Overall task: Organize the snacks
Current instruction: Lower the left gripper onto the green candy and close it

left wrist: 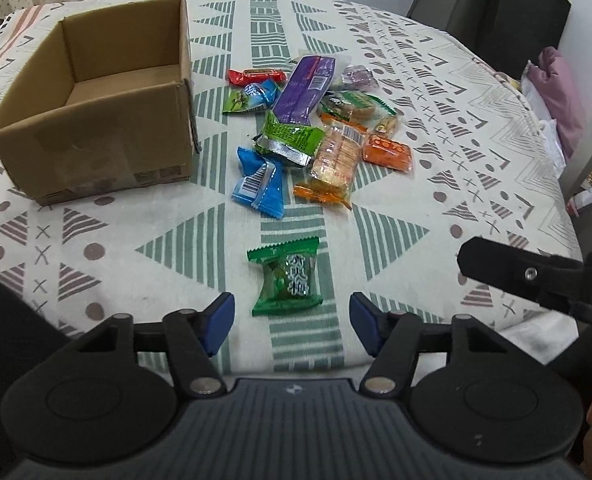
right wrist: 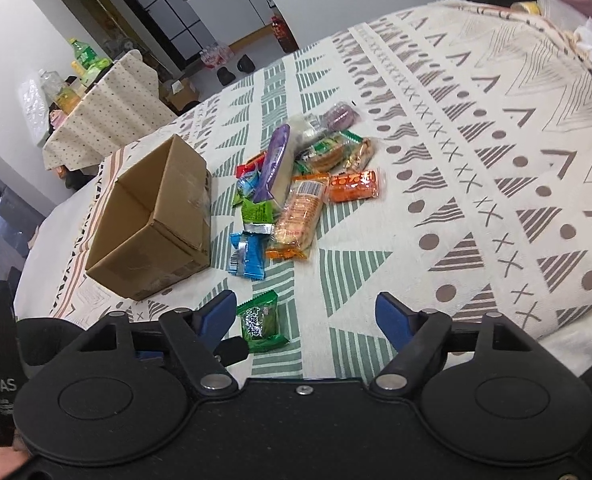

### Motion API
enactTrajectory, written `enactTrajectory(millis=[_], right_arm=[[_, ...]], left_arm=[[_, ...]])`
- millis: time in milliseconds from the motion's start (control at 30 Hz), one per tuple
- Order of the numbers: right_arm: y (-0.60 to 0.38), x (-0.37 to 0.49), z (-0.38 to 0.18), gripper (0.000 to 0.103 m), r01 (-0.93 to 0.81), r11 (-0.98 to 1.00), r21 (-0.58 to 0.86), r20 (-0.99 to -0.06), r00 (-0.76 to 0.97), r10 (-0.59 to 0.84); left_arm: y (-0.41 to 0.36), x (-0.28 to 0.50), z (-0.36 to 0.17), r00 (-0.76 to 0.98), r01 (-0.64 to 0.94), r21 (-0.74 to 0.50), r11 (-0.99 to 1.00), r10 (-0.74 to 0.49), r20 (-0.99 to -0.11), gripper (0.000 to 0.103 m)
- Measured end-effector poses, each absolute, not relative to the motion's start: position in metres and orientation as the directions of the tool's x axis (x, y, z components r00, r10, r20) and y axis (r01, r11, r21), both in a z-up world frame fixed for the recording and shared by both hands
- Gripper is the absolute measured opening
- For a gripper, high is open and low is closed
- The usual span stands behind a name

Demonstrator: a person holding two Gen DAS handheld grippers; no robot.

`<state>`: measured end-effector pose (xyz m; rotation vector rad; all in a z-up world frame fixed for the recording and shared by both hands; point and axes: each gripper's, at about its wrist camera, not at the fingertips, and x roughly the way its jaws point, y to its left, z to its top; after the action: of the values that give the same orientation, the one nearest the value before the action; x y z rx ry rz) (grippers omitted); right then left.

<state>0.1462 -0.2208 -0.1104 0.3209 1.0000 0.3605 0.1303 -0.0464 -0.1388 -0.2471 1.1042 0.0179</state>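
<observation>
An open brown cardboard box [left wrist: 96, 104] [right wrist: 156, 220] stands empty on the patterned cloth, left of a loose pile of snack packets [left wrist: 316, 120] [right wrist: 296, 184]. A small green packet [left wrist: 286, 282] [right wrist: 261, 322] lies alone nearest me. My left gripper [left wrist: 291, 324] is open, its blue pads either side of that green packet and just short of it. My right gripper [right wrist: 306, 318] is open over bare cloth, the green packet near its left pad. Part of the right gripper [left wrist: 536, 276] shows at the left view's right edge.
The table [left wrist: 456, 200] wears a cream cloth with green and brown shapes. A dark chair [left wrist: 496, 12] stands behind it, pink bags [left wrist: 556, 92] at the right edge. A second clothed table with bottles [right wrist: 84, 64] is far left.
</observation>
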Motion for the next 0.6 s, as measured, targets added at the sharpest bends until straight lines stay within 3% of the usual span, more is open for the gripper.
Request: enactTrajectory(millis=[267, 600], right_arm=[[-0.219, 0.171, -0.129, 0.067, -0.101, 0.883, 0.459, -0.768, 0.454, 0.451], [-0.201, 0.204, -0.148, 0.066, -0.098, 0.878, 0.468, -0.779, 0.424, 0.462]], left_arm=[[-0.043, 0.154, -0.164, 0.426, -0.195, -0.208, 0.958, -0.108, -0.898, 0.045], [-0.038, 0.171, -0.185, 0.401, -0.226, -0.223, 0.948, -0.118, -0.909, 0.027]])
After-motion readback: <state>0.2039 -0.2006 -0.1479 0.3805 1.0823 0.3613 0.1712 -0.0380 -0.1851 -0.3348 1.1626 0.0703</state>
